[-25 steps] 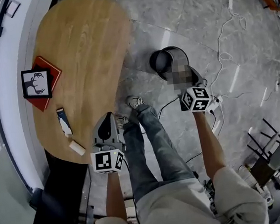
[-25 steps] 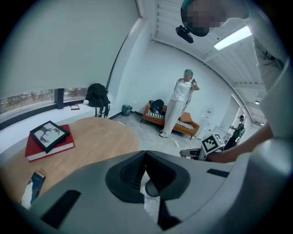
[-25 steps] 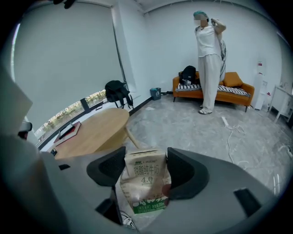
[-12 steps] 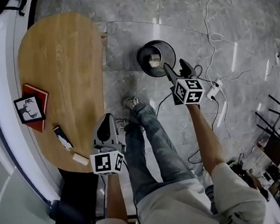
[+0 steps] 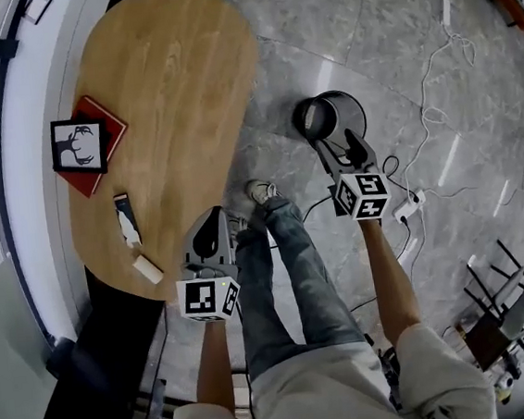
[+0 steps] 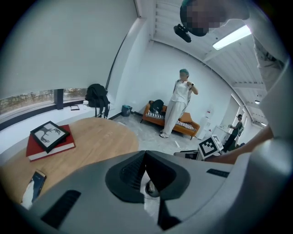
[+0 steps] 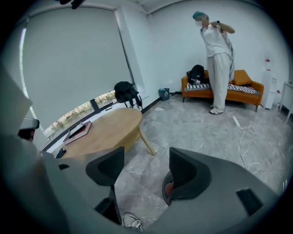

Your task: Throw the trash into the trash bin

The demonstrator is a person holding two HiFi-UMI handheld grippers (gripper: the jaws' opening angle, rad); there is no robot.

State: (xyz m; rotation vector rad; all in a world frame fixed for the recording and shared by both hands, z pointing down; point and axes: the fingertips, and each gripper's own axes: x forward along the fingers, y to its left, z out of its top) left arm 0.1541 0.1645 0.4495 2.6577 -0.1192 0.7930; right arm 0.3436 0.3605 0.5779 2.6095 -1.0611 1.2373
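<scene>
While the left gripper (image 6: 144, 153) is pressed together, the right gripper (image 7: 146, 171) gapes above grey stone floor (image 5: 363, 17).

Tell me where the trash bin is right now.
In the head view, the trash bin stands on the floor right of the wooden table, just beyond the open right gripper.
</scene>
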